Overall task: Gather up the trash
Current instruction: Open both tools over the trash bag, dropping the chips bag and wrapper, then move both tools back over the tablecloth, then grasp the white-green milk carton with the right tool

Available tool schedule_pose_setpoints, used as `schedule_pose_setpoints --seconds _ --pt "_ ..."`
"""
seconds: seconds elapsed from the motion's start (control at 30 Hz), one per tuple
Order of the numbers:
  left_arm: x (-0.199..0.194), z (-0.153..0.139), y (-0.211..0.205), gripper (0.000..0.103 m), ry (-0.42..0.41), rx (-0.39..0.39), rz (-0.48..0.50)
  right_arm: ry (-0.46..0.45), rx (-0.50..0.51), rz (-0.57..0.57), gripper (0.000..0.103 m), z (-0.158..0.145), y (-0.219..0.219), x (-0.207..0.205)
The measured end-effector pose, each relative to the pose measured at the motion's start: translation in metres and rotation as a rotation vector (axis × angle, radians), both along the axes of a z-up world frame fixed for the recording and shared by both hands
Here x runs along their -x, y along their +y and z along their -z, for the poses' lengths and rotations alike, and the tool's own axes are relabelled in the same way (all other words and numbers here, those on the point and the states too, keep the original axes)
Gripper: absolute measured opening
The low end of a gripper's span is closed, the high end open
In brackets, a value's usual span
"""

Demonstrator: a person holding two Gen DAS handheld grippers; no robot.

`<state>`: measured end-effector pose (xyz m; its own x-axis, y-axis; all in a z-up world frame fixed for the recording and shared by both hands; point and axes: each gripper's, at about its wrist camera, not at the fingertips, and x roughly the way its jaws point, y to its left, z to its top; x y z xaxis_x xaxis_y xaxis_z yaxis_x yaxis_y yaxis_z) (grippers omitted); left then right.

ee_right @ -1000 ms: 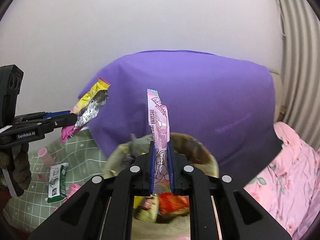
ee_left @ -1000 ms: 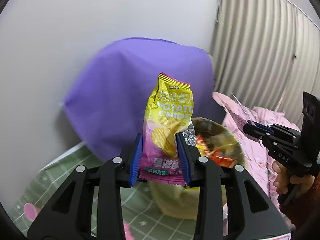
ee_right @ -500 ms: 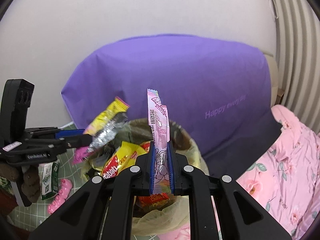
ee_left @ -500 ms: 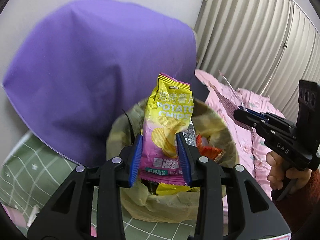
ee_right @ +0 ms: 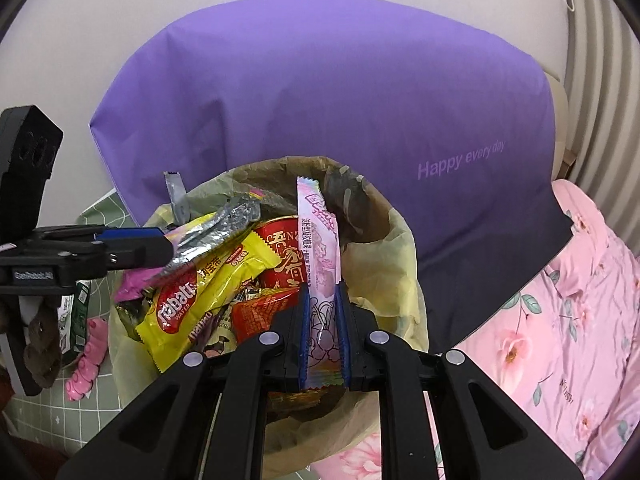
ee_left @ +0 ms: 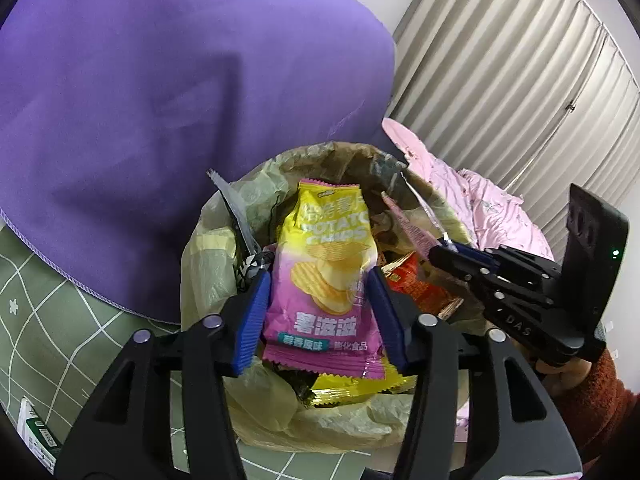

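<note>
Trash bin (ee_right: 404, 248), lined with a yellowish plastic bag and already heaped with wrappers, stands on a green checked mat (ee_left: 52, 320), with a purple cloth (ee_right: 320, 92) hanging behind it and pink floral bedding (ee_right: 580, 320) at one side. Both pairs of tongs hang over its open mouth, so the bin lies straight below and slightly ahead of each load; judged from this, the coming move is a plain release downward, and neither hand looks clearly nearer than the other.

Left tongs (ee_left: 320, 312) are closed on a yellow and pink crisp packet (ee_left: 328, 280), gripped by its side edges, its long axis pointing up and away from the fingers. Printed on it: "POTATO CHIPS", with Chinese characters below.

Right tongs (ee_right: 323, 332) are pressed narrow on a long, thin pink snack wrapper (ee_right: 318, 240), standing upright along the fingers, its top end above the far rim. Its Chinese lettering is too small to read.

Inside the bin, a yellow wafer pack (ee_right: 208, 280) reads "nabati WAFER"; a red packet (ee_right: 286, 260) shows large Chinese characters. The cloth carries the words "Happy every day". "DAS" shows on the right tool and "GenRobot.AI" on the left.
</note>
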<state>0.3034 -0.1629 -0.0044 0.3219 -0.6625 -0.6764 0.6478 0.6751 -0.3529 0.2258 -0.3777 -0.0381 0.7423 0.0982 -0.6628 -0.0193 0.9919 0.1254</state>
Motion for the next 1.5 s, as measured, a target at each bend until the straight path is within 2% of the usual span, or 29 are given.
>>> schedule_pose_setpoints --seconds 0.07,0.13,0.27,0.43,0.67,0.8,0.93,1.0,1.03,1.13,1.2,1.3,1.5 --pt "0.001 -0.005 0.003 0.054 -0.019 0.01 -0.016 -0.009 0.012 0.006 0.03 -0.002 0.001 0.002" --pt "0.007 -0.013 0.014 0.056 -0.042 0.012 -0.034 -0.022 0.018 0.008 0.035 -0.004 0.003 0.004" --pt "0.018 -0.031 0.033 0.057 -0.106 0.011 -0.092 -0.046 0.042 0.018 0.036 -0.013 0.005 0.011" --pt "0.025 -0.045 0.058 0.057 -0.178 -0.035 -0.199 -0.098 0.047 0.013 0.036 -0.03 0.014 0.022" --pt "0.038 -0.05 0.109 0.057 -0.233 -0.078 -0.301 -0.155 0.034 -0.078 0.036 -0.046 0.053 0.019" --pt "0.05 -0.038 0.162 0.057 -0.21 -0.069 -0.408 -0.145 0.022 -0.157 0.036 -0.041 0.085 0.009" --pt "0.063 -0.017 0.228 0.057 -0.172 -0.085 -0.561 -0.118 -0.001 -0.259 0.037 -0.027 0.128 -0.003" --pt "0.072 -0.003 0.264 0.057 -0.147 -0.11 -0.657 -0.094 -0.019 -0.332 0.046 -0.019 0.153 -0.009" --pt "0.076 0.003 0.279 0.057 -0.135 -0.119 -0.696 -0.081 -0.031 -0.382 0.053 -0.015 0.167 -0.011" --pt "0.092 0.019 0.327 0.057 -0.079 -0.121 -0.811 -0.034 -0.071 -0.553 0.054 0.0 0.216 -0.016" --pt "0.104 0.028 0.352 0.057 -0.052 -0.119 -0.872 -0.009 -0.063 -0.609 0.054 0.009 0.245 -0.019" --pt "0.119 0.035 0.373 0.057 -0.037 -0.119 -0.924 0.045 -0.058 -0.692 0.054 0.026 0.292 -0.023" --pt "0.143 0.058 0.401 0.057 0.002 -0.14 -0.972 0.14 0.016 -0.712 0.054 0.054 0.351 -0.038"
